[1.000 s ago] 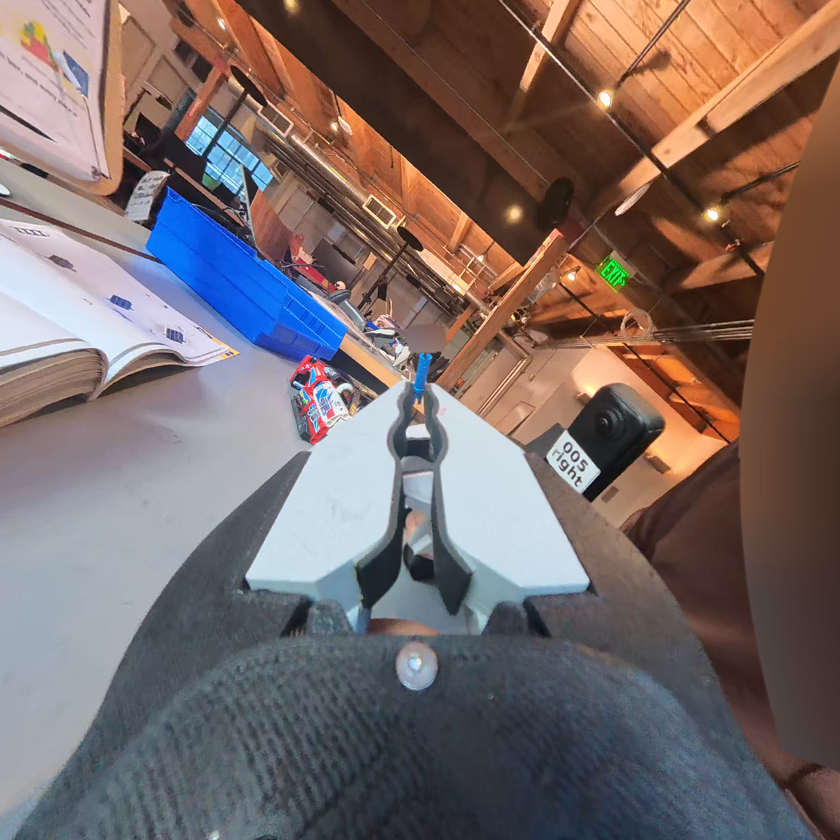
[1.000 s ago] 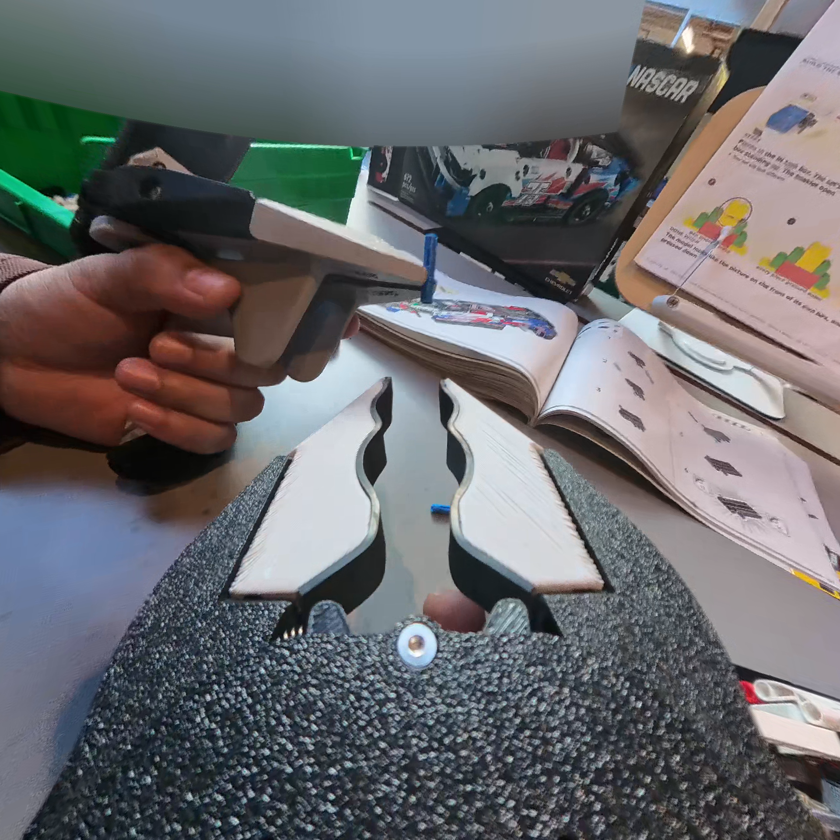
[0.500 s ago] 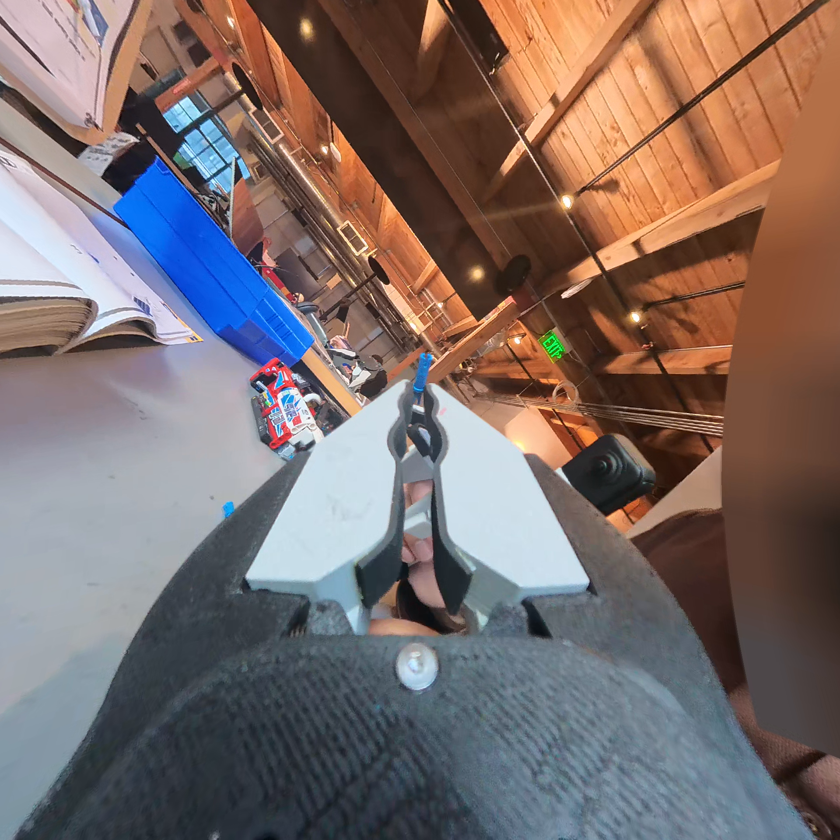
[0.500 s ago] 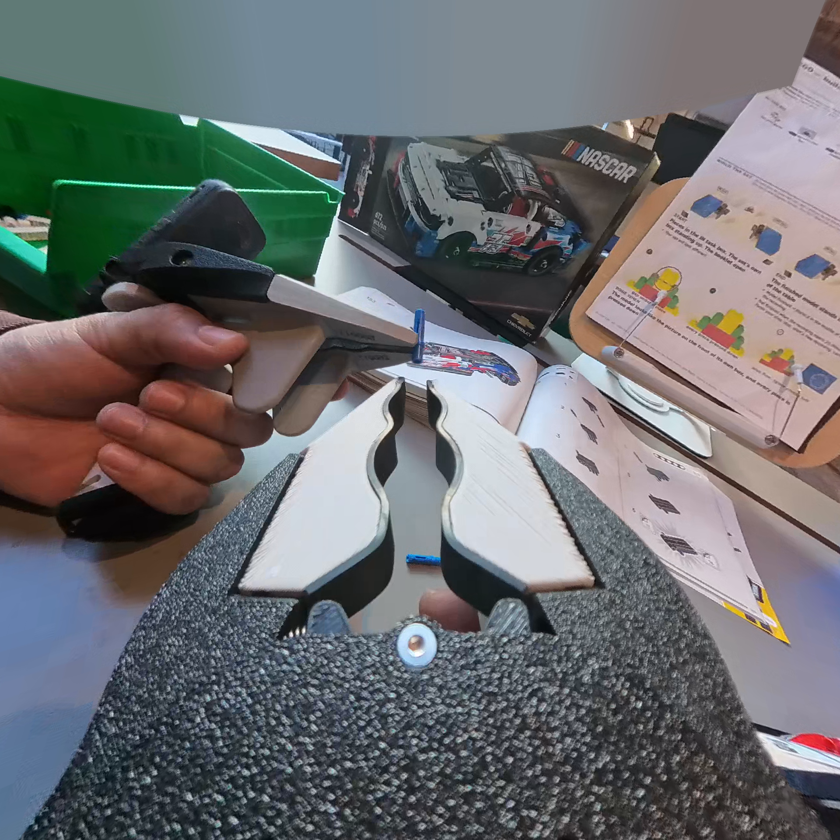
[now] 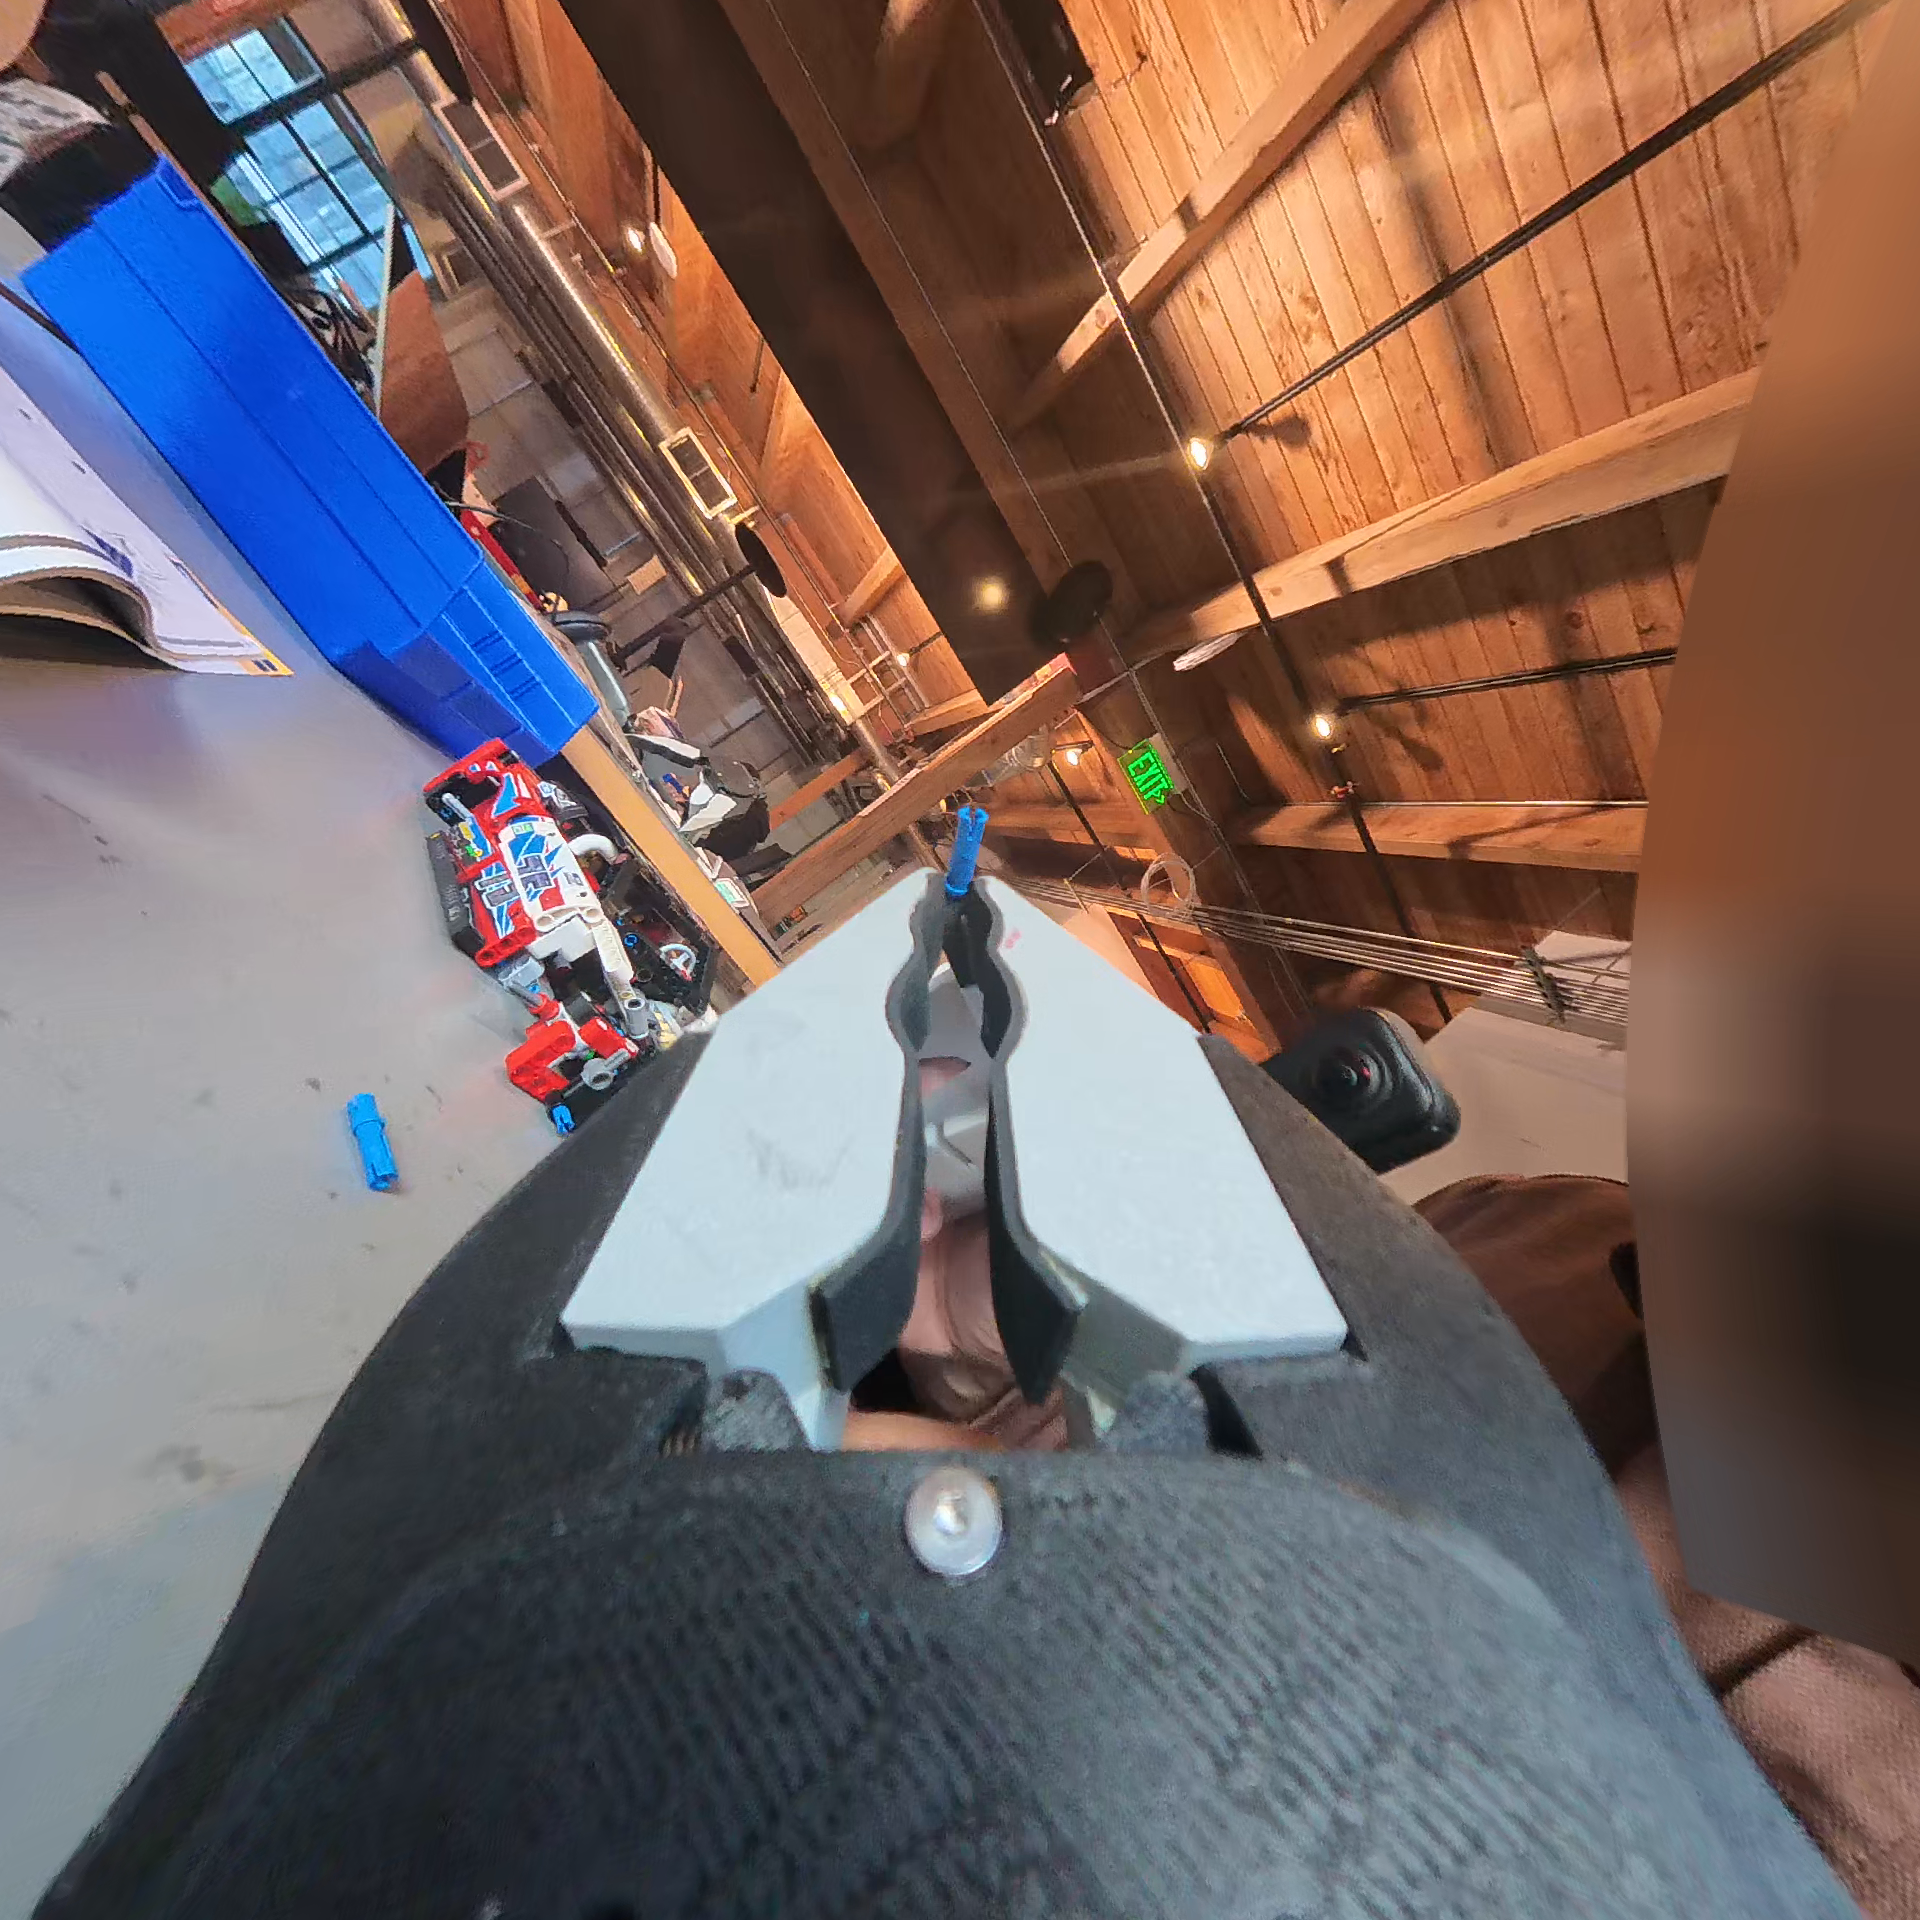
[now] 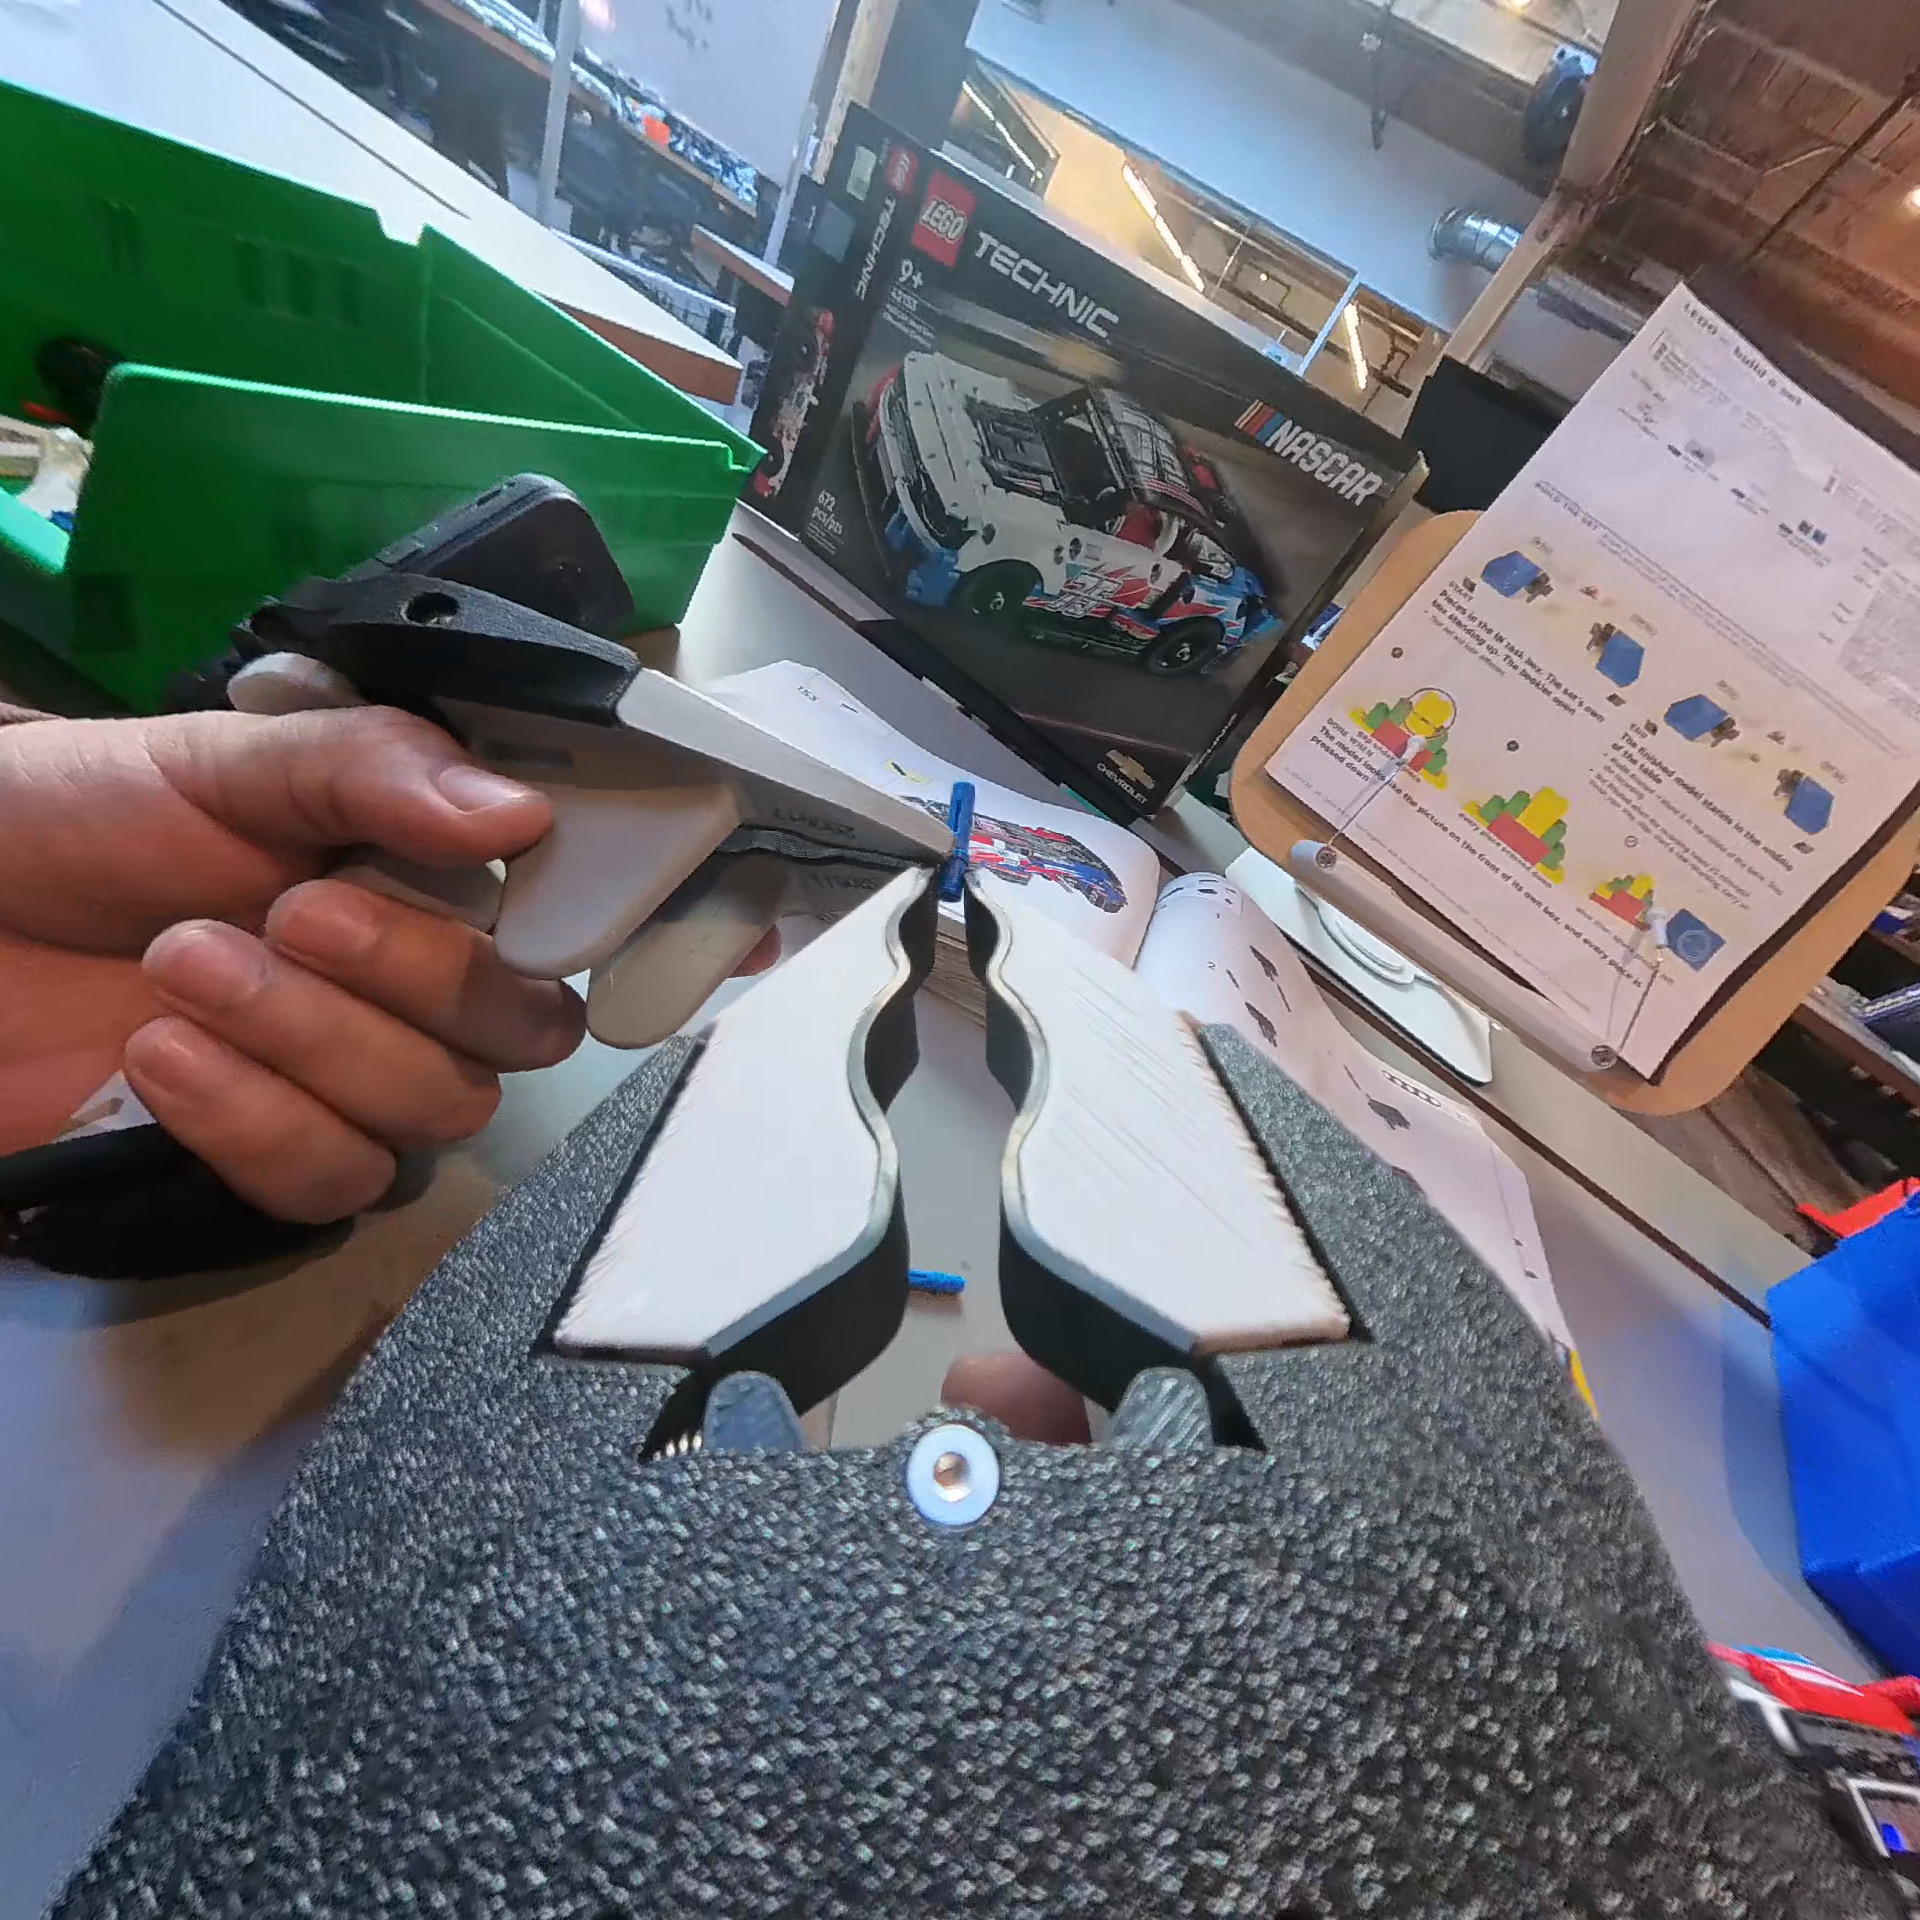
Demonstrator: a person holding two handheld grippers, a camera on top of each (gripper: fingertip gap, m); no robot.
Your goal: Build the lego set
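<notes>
Taking the open instruction booklet [image 6: 1049,862] on the grey table [image 6: 125,1455] as the landmark: far to its left stands a green bin [image 6: 343,488], and in front of that a person's hand [image 6: 260,925] grips the left gripper [image 5: 958,902]. Its jaws are clenched on a small blue pin [image 6: 958,836], held upright just above the booklet's left page. The right gripper [image 6: 945,894] reaches up from below with its tips on either side of the pin's lower end; a narrow gap shows between them, and whether they already pinch the pin cannot be told. A second blue pin [image 6: 935,1282] lies loose on the table in front of the booklet. Behind the booklet leans the set's box [image 6: 1060,499] with a race car pictured on it. To the booklet's right stands a sheet on a wooden stand [image 6: 1621,717], and farther right a blue bin [image 5: 281,457]. Just beside that bin the partly built red, white and blue car model [image 5: 530,904] rests on the table.
</notes>
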